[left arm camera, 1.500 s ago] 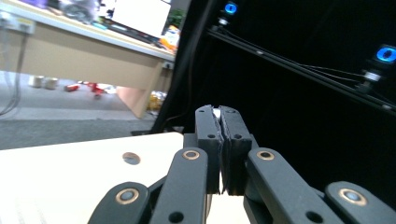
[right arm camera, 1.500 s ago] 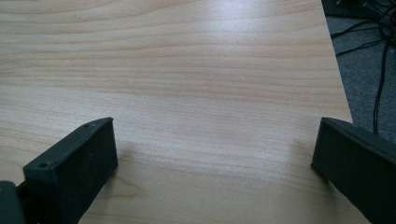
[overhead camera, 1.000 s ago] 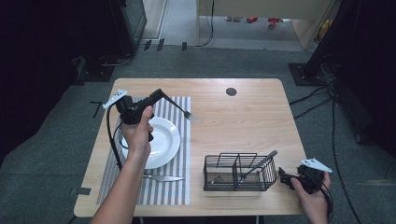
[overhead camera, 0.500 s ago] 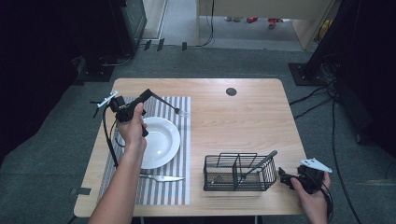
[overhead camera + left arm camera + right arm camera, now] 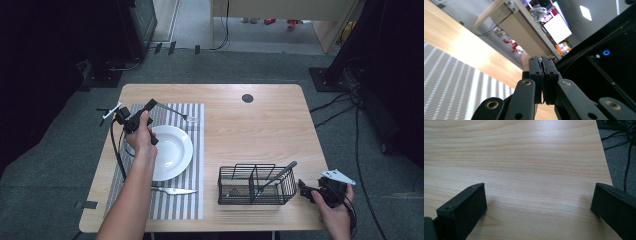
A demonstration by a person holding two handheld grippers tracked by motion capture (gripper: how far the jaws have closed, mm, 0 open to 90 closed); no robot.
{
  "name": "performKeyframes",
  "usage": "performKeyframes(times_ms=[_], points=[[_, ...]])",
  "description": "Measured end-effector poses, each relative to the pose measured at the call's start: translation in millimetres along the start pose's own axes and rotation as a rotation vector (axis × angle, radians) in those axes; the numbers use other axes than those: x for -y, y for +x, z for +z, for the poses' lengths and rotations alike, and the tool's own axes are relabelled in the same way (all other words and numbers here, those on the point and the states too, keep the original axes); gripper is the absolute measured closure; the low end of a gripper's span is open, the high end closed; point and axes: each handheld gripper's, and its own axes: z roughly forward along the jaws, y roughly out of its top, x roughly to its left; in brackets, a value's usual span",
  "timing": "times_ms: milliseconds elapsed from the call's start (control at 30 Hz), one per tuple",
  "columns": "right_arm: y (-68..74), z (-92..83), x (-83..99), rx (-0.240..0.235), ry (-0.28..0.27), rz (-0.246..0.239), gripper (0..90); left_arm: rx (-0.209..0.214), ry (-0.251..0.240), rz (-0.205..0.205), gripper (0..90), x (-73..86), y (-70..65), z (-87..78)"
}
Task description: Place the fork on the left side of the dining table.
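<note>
While gripping the fork (image 5: pixel 176 112), left gripper (image 5: pixel 150 105) has sunk toward the placemat (image 5: pixel 195 150).

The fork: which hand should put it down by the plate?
Left. Its tongs already pinch the fork above the striped mat, beside the plate. The right tongs sit open, far off past the wire basket.

I can read no text, label, brand or number anywhere from here; the bright screens beyond the table's far edge are too blurred for me to make out
</note>
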Motion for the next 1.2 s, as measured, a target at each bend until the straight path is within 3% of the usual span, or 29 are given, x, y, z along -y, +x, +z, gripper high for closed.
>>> performKeyframes(times_ms=[200,233,333,567,700,833,967,1067,1133,1200], points=[[0.1,0.0,0.0,0.001,0.001,0.001,0.0,-0.028,-0.025,-0.046,89.5,1.2,12.6,2.4],[0.0,0.0,0.0,0.0,0.0,0.0,0.0,-0.037,-0.056,-0.08,89.5,1.5,17.2,2.0],[0.1,-0.1,0.0,0.001,0.001,0.002,0.0,-0.052,-0.092,-0.104,89.5,2.3,23.9,2.2],[0.1,-0.1,0.0,0.001,0.001,0.001,0.0,-0.105,-0.082,-0.094,89.4,4.8,35.0,2.9],[0.0,0.0,0.0,0.0,0.0,0.0,0.0,-0.114,-0.075,-0.136,89.4,6.5,41.5,3.1],[0.1,-0.1,0.0,0.001,0.001,0.001,0.0,-0.125,-0.072,-0.146,89.4,7.1,44.6,2.7],[0.1,-0.1,0.0,0.001,0.001,0.002,0.0,-0.132,-0.101,-0.143,89.3,7.6,45.7,3.4],[0.0,0.0,0.0,0.0,0.0,0.0,0.0,-0.146,-0.108,-0.17,89.1,8.6,47.1,3.3],[0.0,0.0,0.0,0.0,0.0,0.0,0.0,-0.167,-0.109,-0.191,89.0,9.5,48.5,2.4],[0.0,0.0,0.0,0.001,0.0,0.001,0.0,-0.205,-0.097,-0.181,87.3,9.1,50.0,1.7]])
